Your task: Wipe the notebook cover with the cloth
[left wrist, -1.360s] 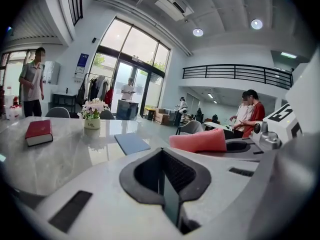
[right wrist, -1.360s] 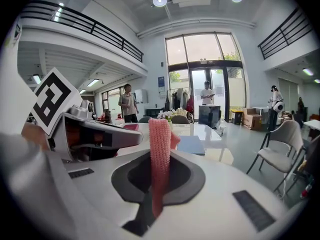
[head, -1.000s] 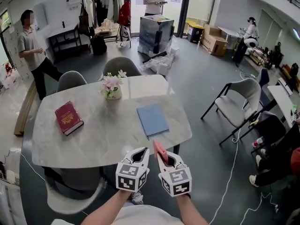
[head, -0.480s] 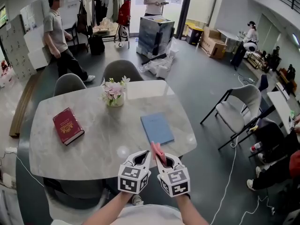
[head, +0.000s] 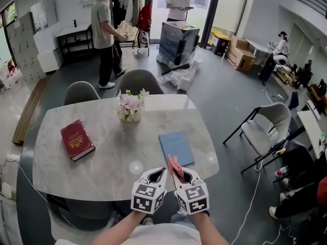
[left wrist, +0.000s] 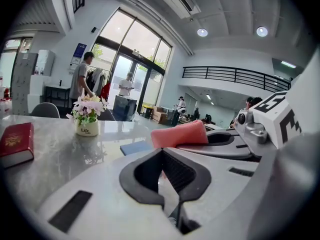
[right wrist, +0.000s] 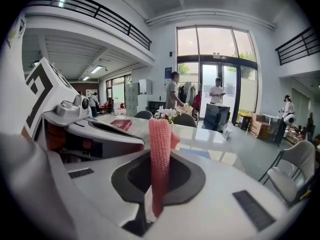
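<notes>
A red book [head: 77, 139] lies flat near the left end of the table [head: 102, 167]. It is well apart from everything else.

A small white pot of pink flowers [head: 130, 107] stands by the far edge, about in the middle. Two grey chairs [head: 139, 80] are pushed in behind that far edge.

The left gripper [head: 161, 171] is held over the near edge of the table. Its jaws are pressed together and there is nothing between them.

The right gripper [head: 176, 173] is just beside it, almost touching. Its jaws are squeezed tight on a pink cloth [head: 172, 164]. The cloth is folded into a thin strip. It stands up out of the jaws and points toward the far side of the table.

The blue notebook [head: 176, 148] lies flat and closed on the right part of the table, closer to the near edge than to the far edge. It is just past the tips of the two grippers. The top of the cloth is up close to the near edge of the notebook. Its blue cover is bare.

A white chair [head: 265, 126] stands on the floor off the right end of the table.
</notes>
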A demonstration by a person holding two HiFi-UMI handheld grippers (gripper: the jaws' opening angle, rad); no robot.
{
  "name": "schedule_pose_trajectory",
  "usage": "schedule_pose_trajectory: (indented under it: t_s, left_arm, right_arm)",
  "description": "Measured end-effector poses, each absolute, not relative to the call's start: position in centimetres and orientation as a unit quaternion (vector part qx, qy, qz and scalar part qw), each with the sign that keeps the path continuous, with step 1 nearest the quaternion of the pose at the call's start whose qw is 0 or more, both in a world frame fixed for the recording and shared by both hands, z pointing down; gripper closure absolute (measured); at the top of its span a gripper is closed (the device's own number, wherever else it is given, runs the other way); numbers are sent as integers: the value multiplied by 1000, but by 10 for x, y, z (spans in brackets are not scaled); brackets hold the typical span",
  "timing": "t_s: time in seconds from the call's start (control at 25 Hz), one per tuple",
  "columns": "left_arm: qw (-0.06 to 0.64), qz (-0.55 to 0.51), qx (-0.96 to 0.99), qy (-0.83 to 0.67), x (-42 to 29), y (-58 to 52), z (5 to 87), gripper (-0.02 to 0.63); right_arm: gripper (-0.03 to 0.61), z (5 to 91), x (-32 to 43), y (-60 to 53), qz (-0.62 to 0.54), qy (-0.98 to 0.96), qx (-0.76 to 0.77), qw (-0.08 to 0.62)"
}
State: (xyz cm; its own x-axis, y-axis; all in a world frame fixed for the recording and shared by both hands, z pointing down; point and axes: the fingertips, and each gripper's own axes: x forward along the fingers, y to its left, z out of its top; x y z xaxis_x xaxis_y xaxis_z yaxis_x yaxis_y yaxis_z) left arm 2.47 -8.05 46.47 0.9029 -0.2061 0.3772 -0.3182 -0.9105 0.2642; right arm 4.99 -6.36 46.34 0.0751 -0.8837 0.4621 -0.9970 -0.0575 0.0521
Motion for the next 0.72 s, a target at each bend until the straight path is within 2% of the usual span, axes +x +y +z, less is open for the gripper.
schedule_pose_trajectory:
  t_s: [0.72]
  left_arm:
    - [187, 173, 938, -236, 114, -126, 485, 607]
  right_arm:
    - [563, 489, 152, -114, 120, -740, 610, 257]
